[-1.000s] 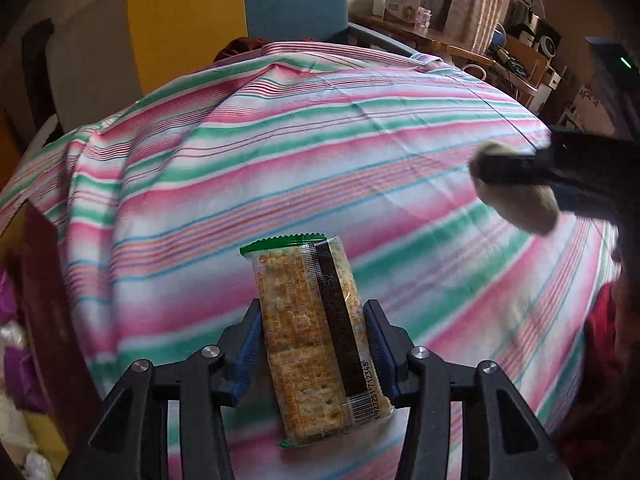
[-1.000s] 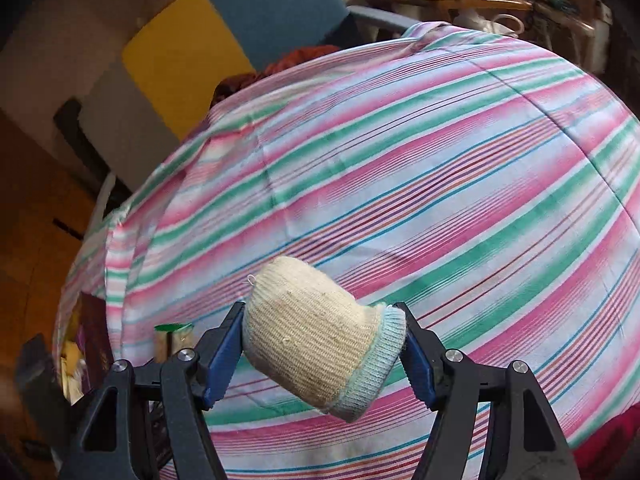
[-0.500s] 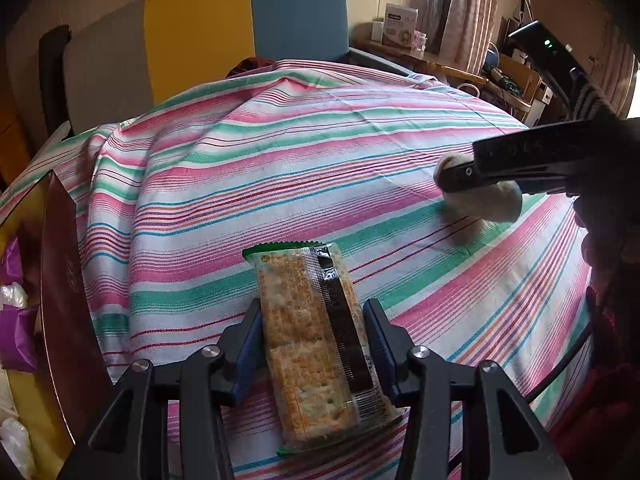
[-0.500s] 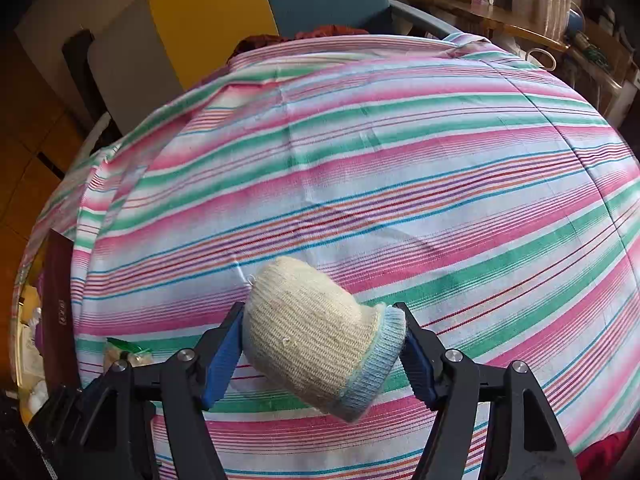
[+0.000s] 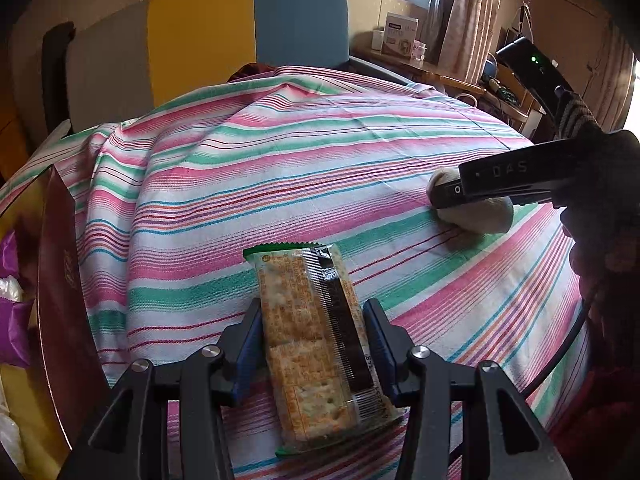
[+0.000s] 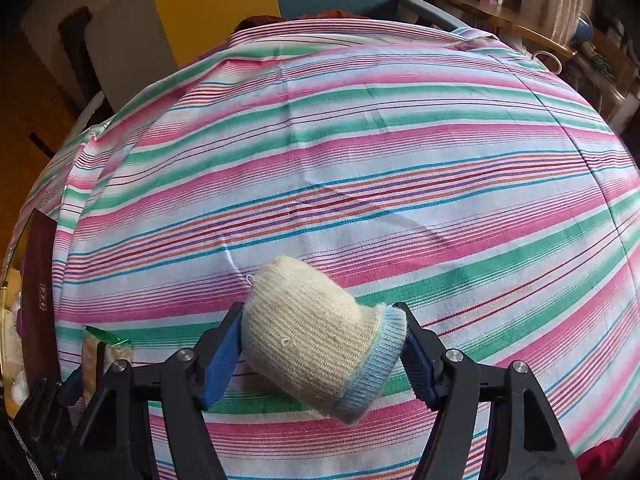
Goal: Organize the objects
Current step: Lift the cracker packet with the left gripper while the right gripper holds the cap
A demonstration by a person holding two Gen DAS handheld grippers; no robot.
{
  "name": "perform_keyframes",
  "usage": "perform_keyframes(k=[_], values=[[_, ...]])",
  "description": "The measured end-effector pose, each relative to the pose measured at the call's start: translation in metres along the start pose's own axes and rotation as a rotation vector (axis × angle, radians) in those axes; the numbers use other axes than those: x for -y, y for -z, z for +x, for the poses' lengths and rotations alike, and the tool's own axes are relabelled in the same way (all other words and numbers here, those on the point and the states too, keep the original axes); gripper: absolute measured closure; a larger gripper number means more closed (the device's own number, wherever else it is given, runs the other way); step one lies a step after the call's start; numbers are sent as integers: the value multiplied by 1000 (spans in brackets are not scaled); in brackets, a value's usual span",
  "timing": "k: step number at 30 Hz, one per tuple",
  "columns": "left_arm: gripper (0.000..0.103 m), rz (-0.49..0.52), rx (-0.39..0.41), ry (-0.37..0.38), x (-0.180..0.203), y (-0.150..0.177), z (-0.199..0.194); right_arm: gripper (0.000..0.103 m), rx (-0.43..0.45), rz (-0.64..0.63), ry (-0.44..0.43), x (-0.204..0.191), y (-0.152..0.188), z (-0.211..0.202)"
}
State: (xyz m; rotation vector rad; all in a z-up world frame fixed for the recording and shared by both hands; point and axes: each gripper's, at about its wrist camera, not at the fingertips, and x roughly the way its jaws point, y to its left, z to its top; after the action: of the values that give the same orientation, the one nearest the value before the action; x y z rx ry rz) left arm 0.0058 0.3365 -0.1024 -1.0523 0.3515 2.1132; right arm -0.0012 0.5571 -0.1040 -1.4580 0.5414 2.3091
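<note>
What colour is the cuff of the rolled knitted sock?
Light blue, on a cream rolled knitted sock. The right wrist view shows it best.

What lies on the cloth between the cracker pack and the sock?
Nothing: in the left wrist view only bare striped cloth separates the cracker pack in the left gripper from the sock in the right gripper.

Home living room: striped tablecloth (image 5: 280,168), curtained window (image 5: 452,20), cluttered wooden shelf (image 5: 432,68).
</note>
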Motion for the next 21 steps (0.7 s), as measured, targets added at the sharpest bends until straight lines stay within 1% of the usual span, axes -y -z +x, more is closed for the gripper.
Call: perform_keyframes(k=[5,11,14,17,19,21], values=[[54,-4,-9,-3,0,-1,-2,31,1,-1,2,0,1,2],[54,-5,3,22,3,-3,-17,30,-5,-7,5,-2,2,5],[54,7,48,38,6,-8,-38,30,-3,-6,4,-2,3,4],[54,14,95,38,4,-14,-64,30,-1,-8,7,-3,4,3],[54,8,122,42,-2,-16,-82,30,-1,-9,8,-4,4,3],[54,-26,144,46,-17,-18,-101,30,0,-14,12,-5,4,3]])
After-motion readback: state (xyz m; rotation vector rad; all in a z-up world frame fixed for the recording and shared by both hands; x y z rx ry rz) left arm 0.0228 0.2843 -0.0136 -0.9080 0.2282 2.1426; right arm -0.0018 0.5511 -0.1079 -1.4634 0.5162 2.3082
